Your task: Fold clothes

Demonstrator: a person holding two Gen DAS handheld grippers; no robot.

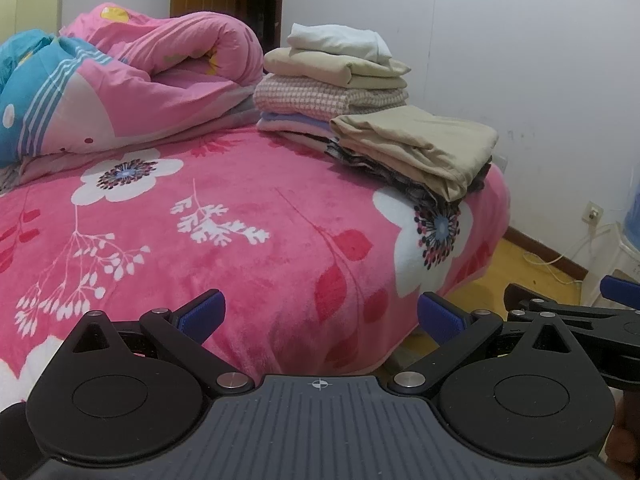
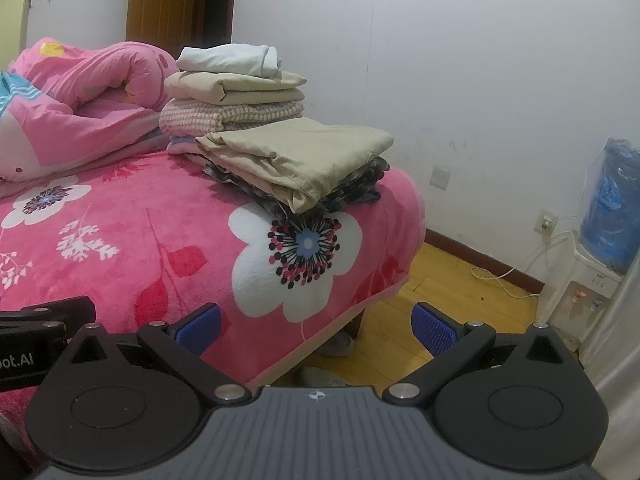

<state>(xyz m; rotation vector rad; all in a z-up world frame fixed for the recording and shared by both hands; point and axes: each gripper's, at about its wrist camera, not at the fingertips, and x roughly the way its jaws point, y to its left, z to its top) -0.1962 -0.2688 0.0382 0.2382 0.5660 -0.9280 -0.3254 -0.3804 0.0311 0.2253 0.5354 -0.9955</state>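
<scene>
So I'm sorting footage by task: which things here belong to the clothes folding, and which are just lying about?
Part of the job:
- tall pile of folded clothes
- beige folded garment on the nearer, lower pile
- left tool and right tool, both open and empty

Just lying about:
- pink quilt
- water dispenser
- slippers under the bed

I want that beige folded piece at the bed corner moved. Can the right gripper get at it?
Probably yes: the right gripper is open, and nothing stands between it and the beige folded piece.
</scene>
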